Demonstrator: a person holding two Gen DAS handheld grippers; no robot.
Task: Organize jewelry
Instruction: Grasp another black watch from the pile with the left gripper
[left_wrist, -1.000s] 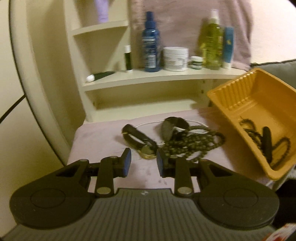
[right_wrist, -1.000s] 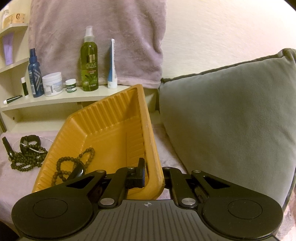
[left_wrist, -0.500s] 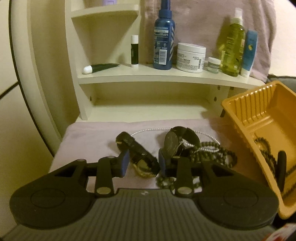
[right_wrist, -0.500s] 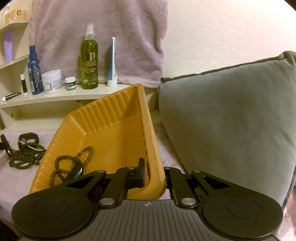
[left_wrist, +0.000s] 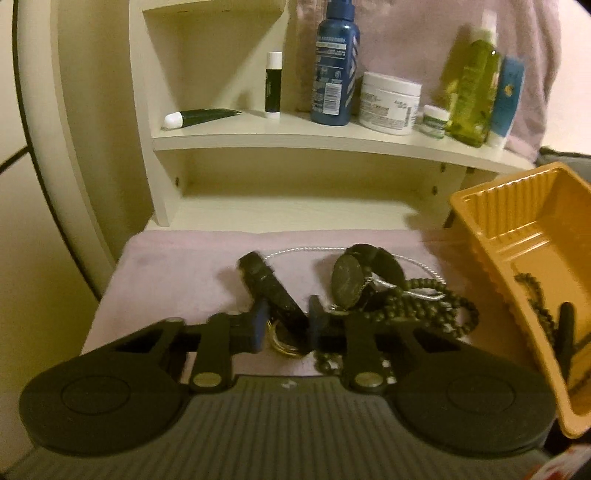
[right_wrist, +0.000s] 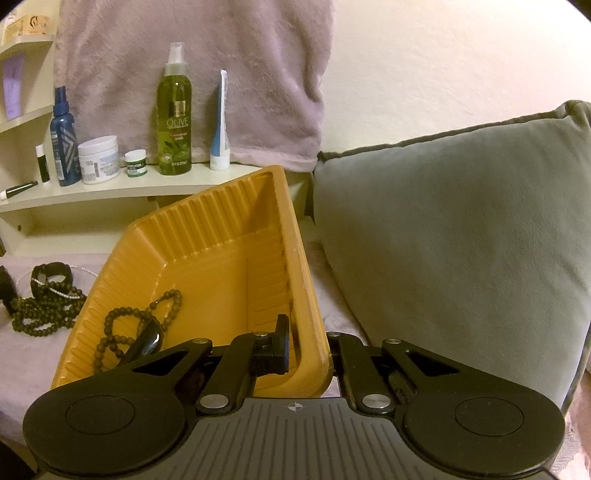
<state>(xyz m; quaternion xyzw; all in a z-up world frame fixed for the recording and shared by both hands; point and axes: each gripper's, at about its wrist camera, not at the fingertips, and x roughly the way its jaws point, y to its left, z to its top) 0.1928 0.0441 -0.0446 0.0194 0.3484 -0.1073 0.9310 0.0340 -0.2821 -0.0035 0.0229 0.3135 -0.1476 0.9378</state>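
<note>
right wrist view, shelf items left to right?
Green tube lying flat → lip balm stick → blue bottle → white jar → small green-label jar → olive spray bottle → blue-white tube.

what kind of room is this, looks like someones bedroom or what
Probably a bedroom or dressing corner: a cream shelf of toiletries such as the olive spray bottle, a grey cushion, and jewelry on a lilac cloth.

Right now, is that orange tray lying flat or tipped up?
Tipped: the right claw grips the tray by its rim, and the beads lie at its low end.
</note>
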